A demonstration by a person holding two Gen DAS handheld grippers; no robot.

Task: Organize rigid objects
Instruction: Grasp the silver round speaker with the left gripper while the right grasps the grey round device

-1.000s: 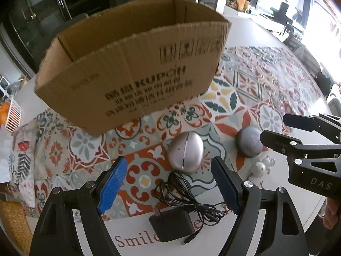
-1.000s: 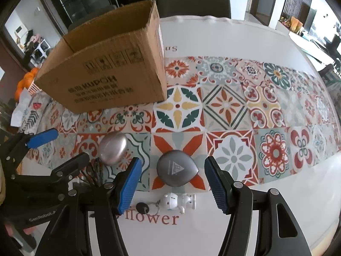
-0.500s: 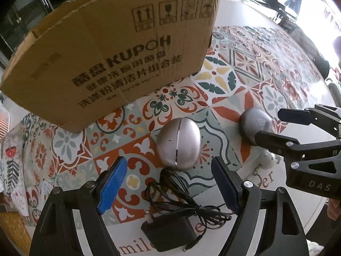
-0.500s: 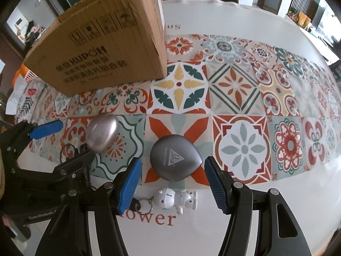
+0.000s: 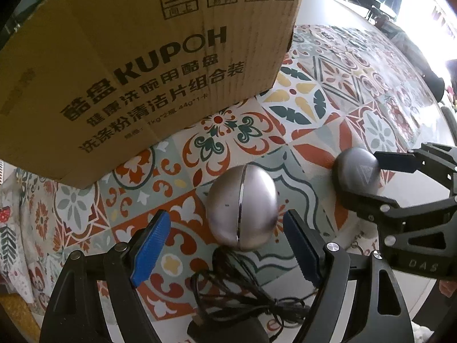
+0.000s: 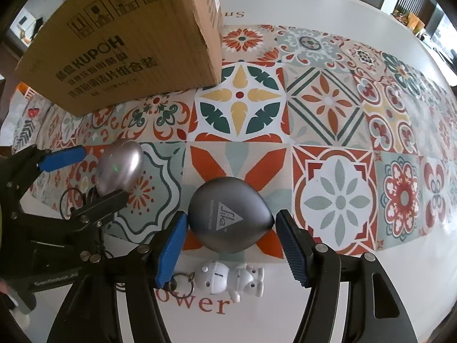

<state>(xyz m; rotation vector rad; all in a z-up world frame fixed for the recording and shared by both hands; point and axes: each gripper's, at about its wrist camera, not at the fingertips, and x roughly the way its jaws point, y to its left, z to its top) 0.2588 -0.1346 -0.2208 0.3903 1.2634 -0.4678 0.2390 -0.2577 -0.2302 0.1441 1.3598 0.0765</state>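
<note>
- A big cardboard box (image 5: 137, 65) stands at the far side of the patterned tablecloth (image 6: 337, 108), printed face toward us, well behind both small cases.
- Just under the left gripper (image 5: 228, 245) lies a black power adapter (image 5: 228, 328) with its tangled cord (image 5: 245, 294); the cord runs up to touch the near end of the silver egg-shaped case (image 5: 242, 207).
- A small white figurine keychain (image 6: 231, 280) lies on the white border of the cloth, just below the dark grey teardrop case (image 6: 228, 214), between the right gripper's fingers and close to its camera.
- The silver case lies flat, its long axis running away from the left gripper toward the box; a bright seam runs along that axis, and the right view shows a tiny green light on its side.
- The grey case lies flat too, its pointed tip aimed to the right, logo facing up.
- The left gripper is spread wide, the silver case just ahead and slightly right of centre, near its right pad, no contact visible.
- The right gripper (image 6: 231, 240) is also spread, its blue pads (image 6: 171, 251) flanking the grey case at either side, very close; whether they touch, I cannot tell.
</note>
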